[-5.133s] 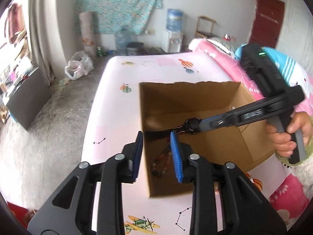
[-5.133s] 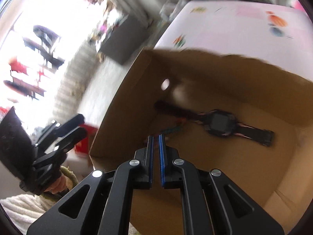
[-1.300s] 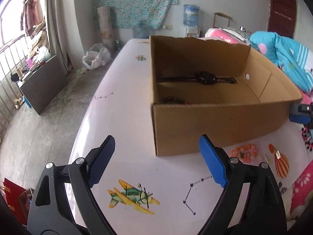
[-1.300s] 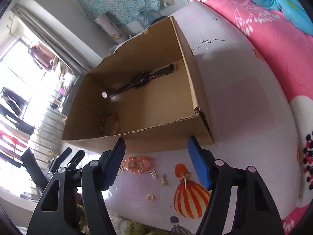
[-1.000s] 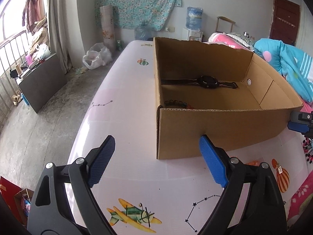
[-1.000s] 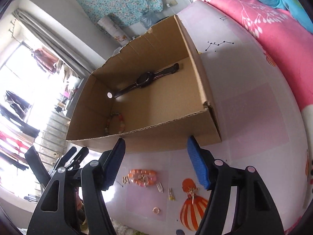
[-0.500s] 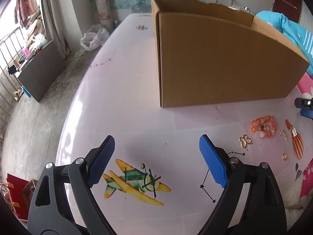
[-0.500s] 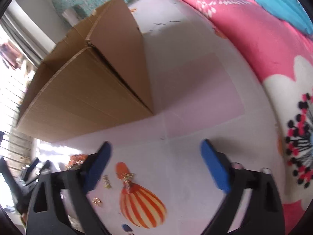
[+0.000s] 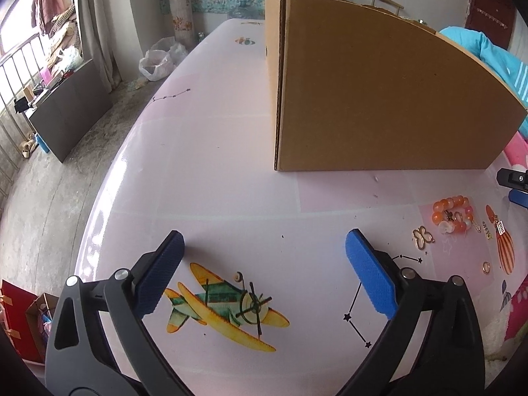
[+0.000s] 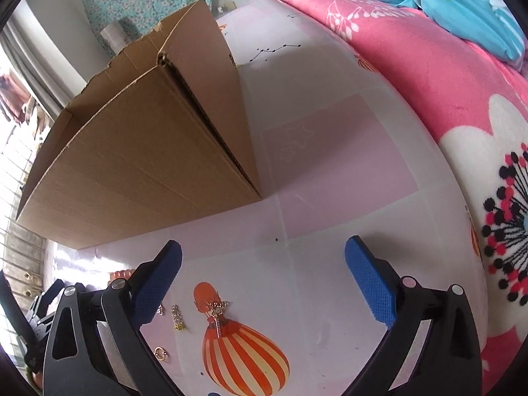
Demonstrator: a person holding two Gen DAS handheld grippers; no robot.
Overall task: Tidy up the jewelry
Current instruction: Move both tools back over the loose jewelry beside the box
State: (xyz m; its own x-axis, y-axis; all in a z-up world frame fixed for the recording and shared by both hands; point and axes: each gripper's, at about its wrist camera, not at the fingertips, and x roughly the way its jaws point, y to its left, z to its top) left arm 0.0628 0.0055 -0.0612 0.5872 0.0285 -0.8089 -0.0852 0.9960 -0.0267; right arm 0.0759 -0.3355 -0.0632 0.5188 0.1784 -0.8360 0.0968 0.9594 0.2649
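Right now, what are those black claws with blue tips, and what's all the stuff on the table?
Those are two grabbing tools that a person holds, one in each hand. Each has a tiny camera looking out along its two blue-padded fingers, so each picture comes from one tool. The left gripper and the right gripper are both wide open and hold nothing. In front of them a box stands on the table, which has a plane and a balloon drawn on it. Beside the box lie small pieces of jewelry: an orange bracelet, a butterfly charm, a ring, a chain and a pendant. From here you cannot see into the box.
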